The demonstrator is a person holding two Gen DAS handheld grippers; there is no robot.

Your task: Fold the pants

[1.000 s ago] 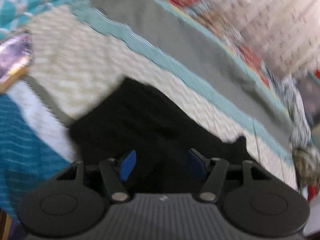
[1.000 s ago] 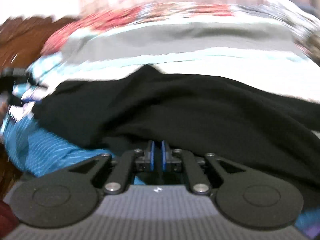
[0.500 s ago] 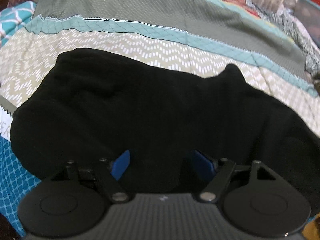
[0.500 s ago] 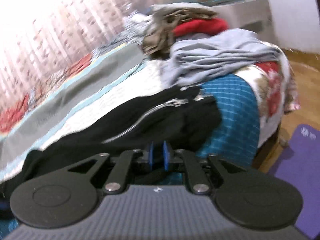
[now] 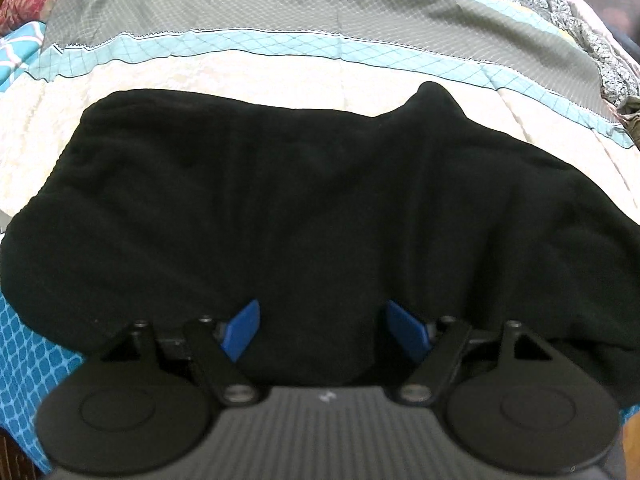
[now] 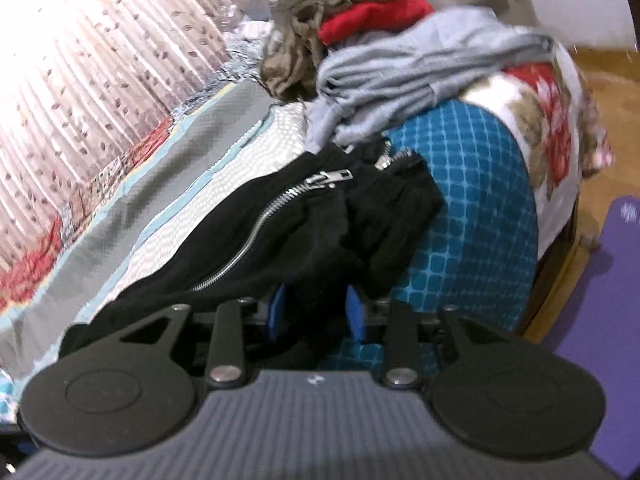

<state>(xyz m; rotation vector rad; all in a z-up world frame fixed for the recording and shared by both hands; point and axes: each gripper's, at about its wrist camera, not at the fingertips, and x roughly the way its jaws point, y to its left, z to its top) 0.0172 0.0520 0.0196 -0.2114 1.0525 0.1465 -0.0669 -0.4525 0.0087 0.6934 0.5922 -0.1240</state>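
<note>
At the bed's [image 5: 280, 76] near edge my left gripper [image 5: 324, 330] gapes wide over the pants [image 5: 320, 208]. My right gripper [image 6: 316, 312], jaws just closing, straddles the zipper-end [image 6: 320, 180] cloth; bunched layers may slip

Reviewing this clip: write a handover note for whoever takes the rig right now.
Left tool: open, jaws just been opening, hovering over the black pants, gripping nothing.
Right tool: jaws just been closing, pinching the pants' edge near the zipper.
Pants: spread across the bedspread, rumpled.
Done: no finished fold visible.
Left: grab with the left tool, then fold.
</note>
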